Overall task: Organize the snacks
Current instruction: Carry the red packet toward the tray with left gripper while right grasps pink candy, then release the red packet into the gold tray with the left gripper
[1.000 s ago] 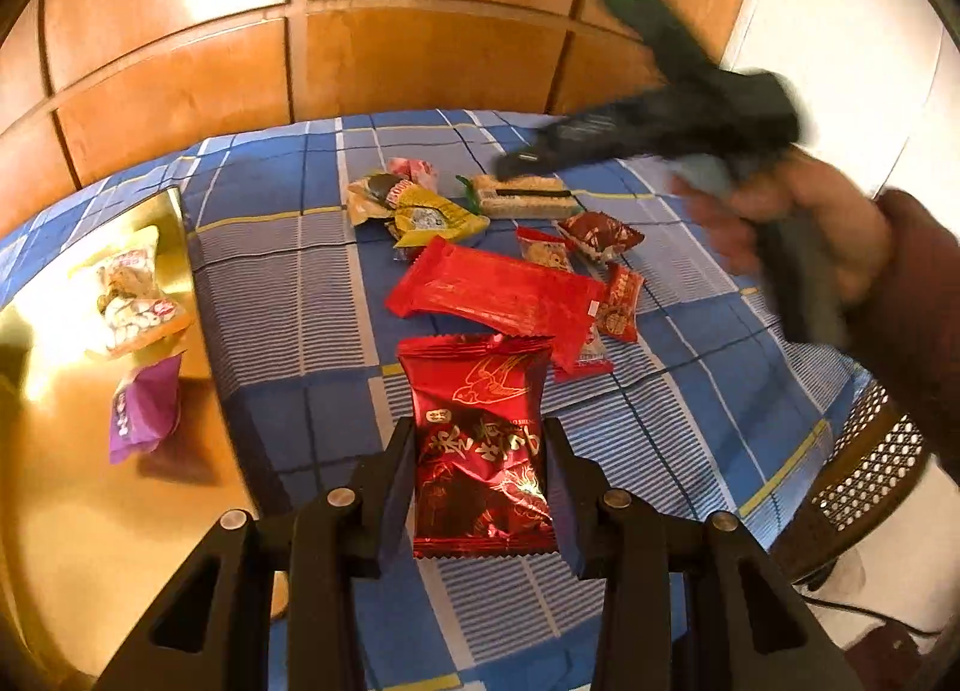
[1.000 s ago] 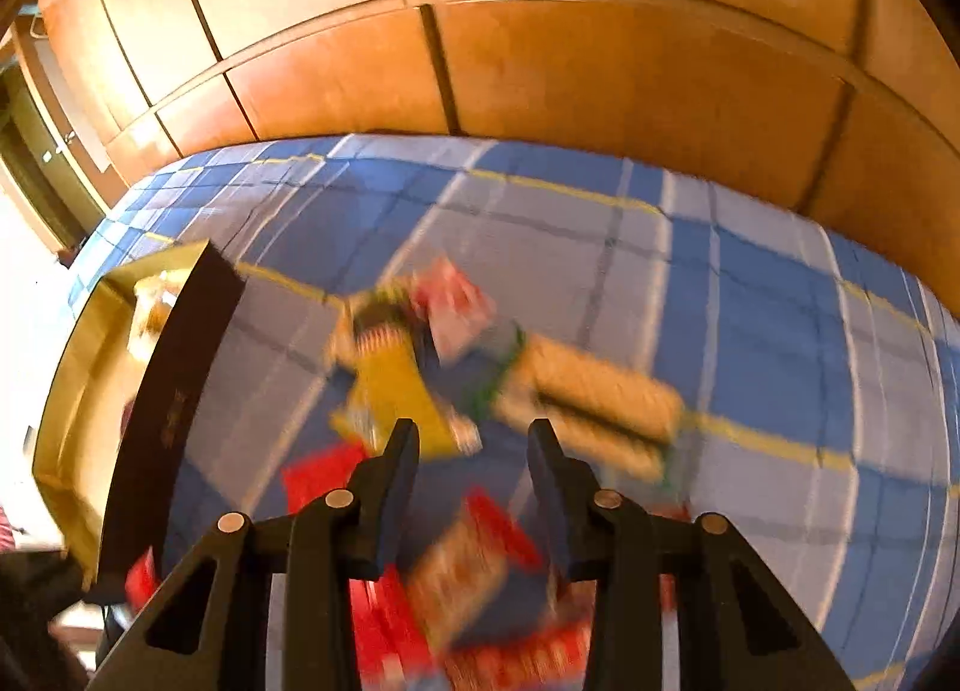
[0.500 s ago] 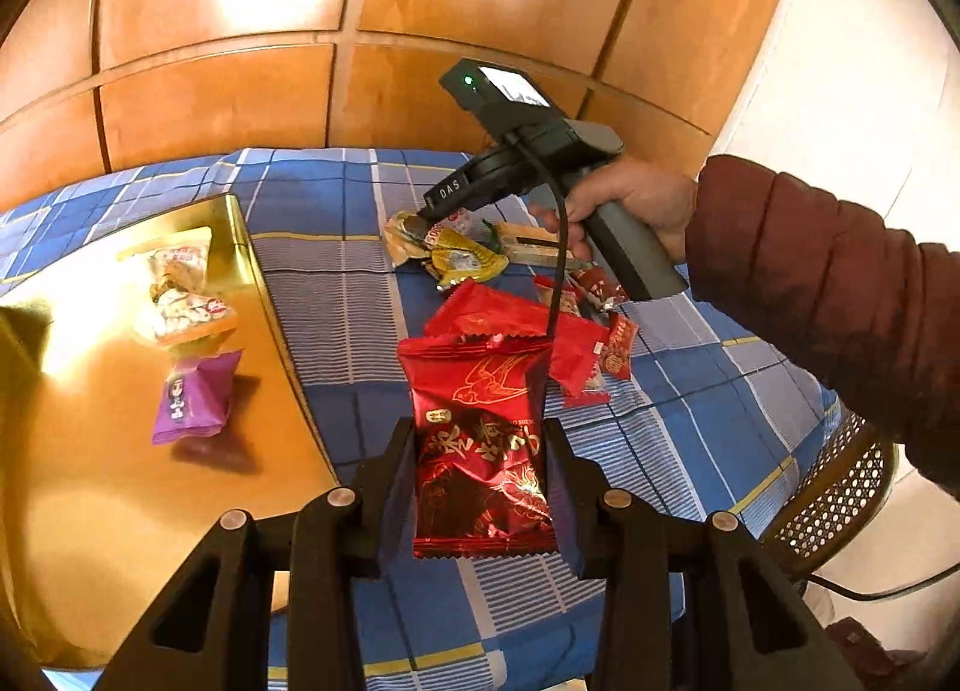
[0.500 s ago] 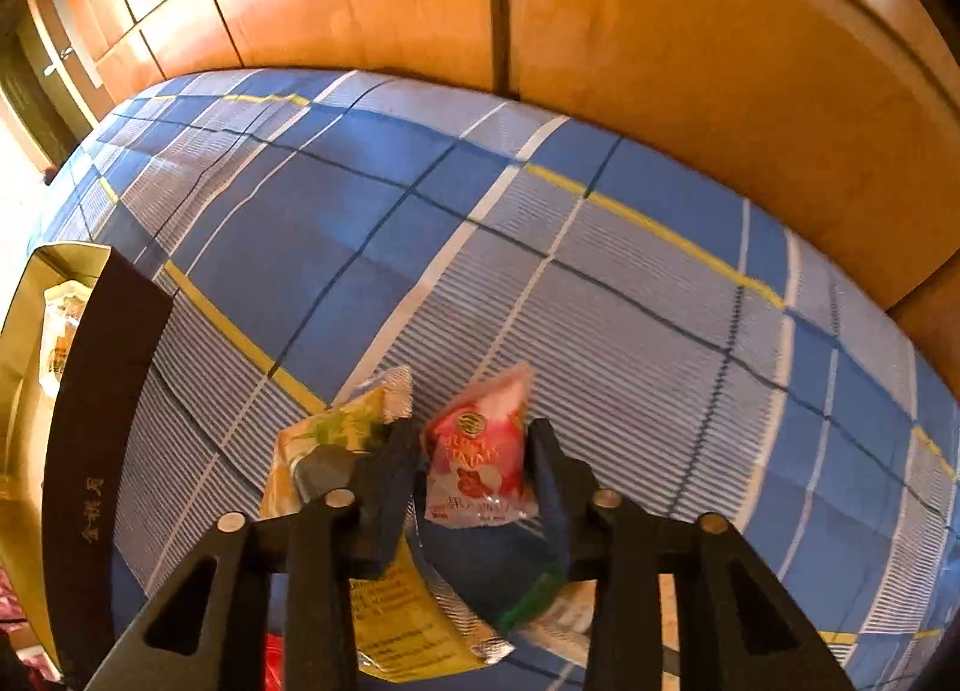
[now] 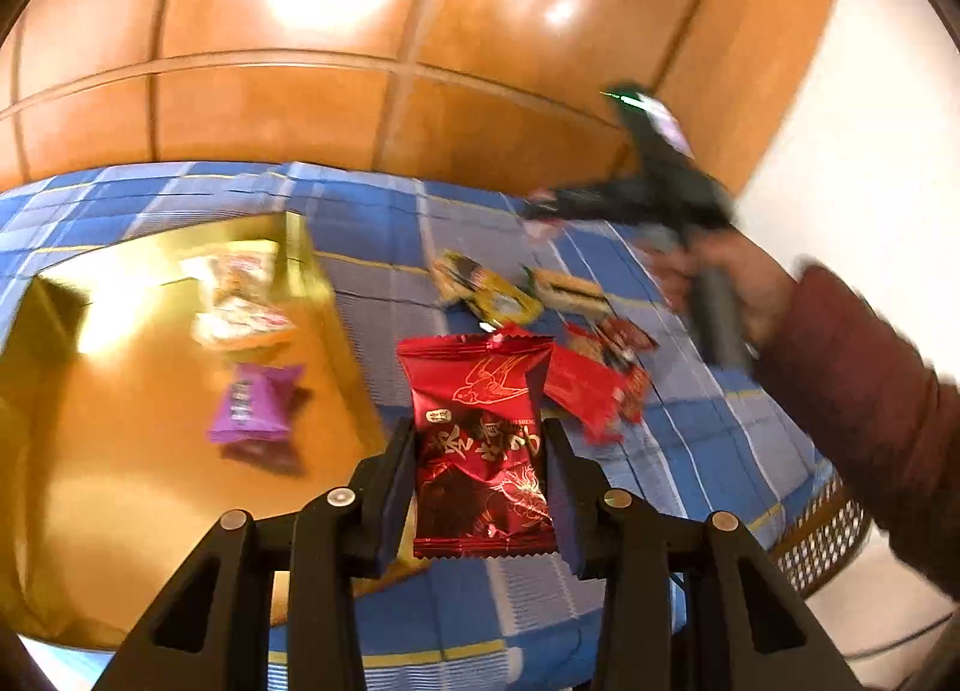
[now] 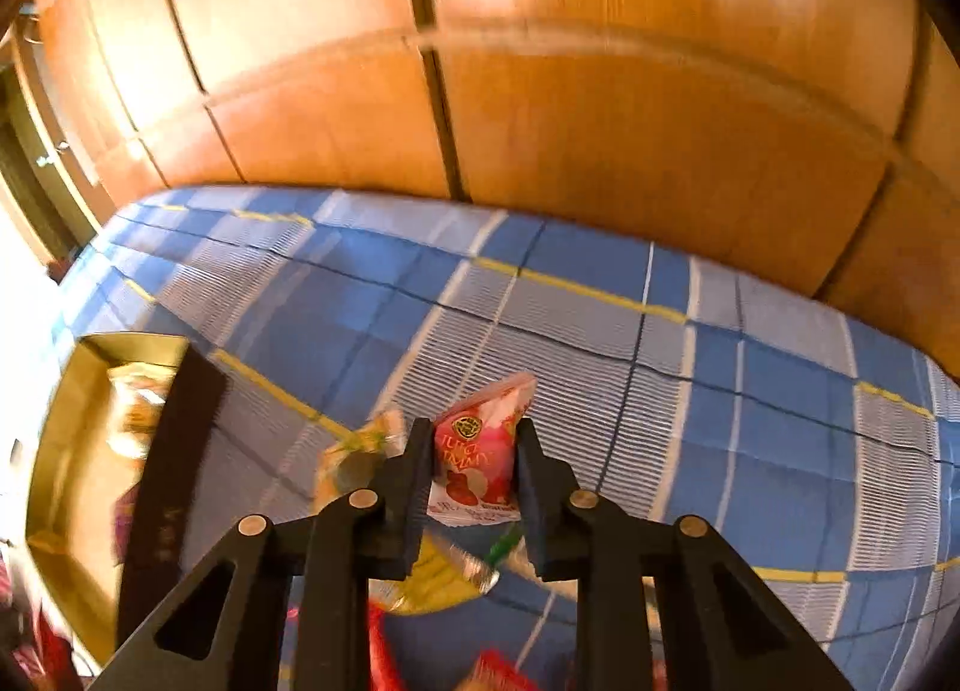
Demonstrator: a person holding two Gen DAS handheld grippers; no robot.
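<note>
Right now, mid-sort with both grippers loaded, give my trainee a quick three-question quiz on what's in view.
1. True or false: the left gripper is shut on a dark red packet.
2. What does the right gripper hold? A) green bar B) pink gummy packet C) nothing
3. Fill in: the purple packet lies in the ____ tray.

Key: 1 true; 2 B; 3 gold.

Both wrist views close, sharing tablecloth (forward-facing)
</note>
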